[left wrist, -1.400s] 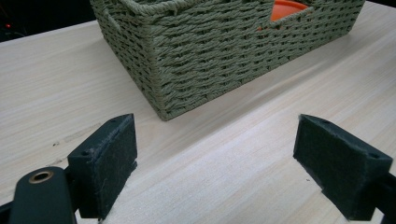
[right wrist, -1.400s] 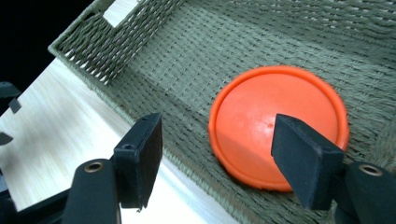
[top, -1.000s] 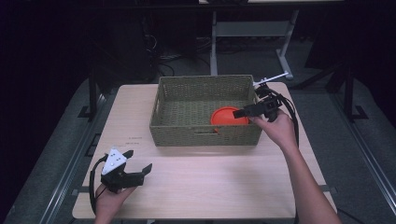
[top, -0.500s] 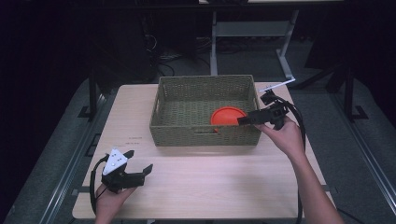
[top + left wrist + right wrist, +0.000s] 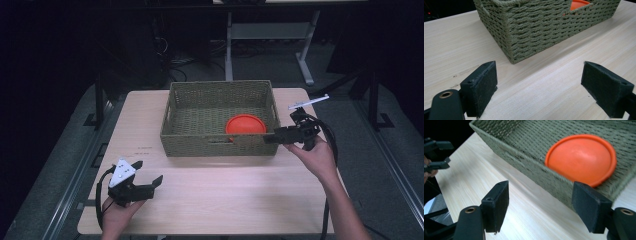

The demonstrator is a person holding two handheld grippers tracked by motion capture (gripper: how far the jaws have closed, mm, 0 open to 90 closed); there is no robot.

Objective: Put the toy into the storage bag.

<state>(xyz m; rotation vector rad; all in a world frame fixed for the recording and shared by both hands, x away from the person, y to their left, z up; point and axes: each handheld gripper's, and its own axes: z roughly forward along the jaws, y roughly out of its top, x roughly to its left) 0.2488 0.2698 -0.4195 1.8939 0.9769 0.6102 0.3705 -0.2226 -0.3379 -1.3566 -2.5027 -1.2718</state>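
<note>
A woven basket (image 5: 220, 120) is set on the far half of the bench (image 5: 225, 200); an orange dish (image 5: 245, 124) is seen lying inside at its near right corner. The right hand-held gripper (image 5: 272, 139) is held spread at that corner, nothing gripped. The left hand-held gripper (image 5: 150, 182) is held spread over the near left bench.

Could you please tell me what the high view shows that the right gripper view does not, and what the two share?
The high view alone takes in the person's right hand, the right hand-held gripper from outside, and the white metal table frame on the floor behind. The right gripper view alone gives a close look at its own open black jaws. Both show the round orange plastic disc inside the green woven basket, the light wooden table, and the left hand-held gripper.
</note>
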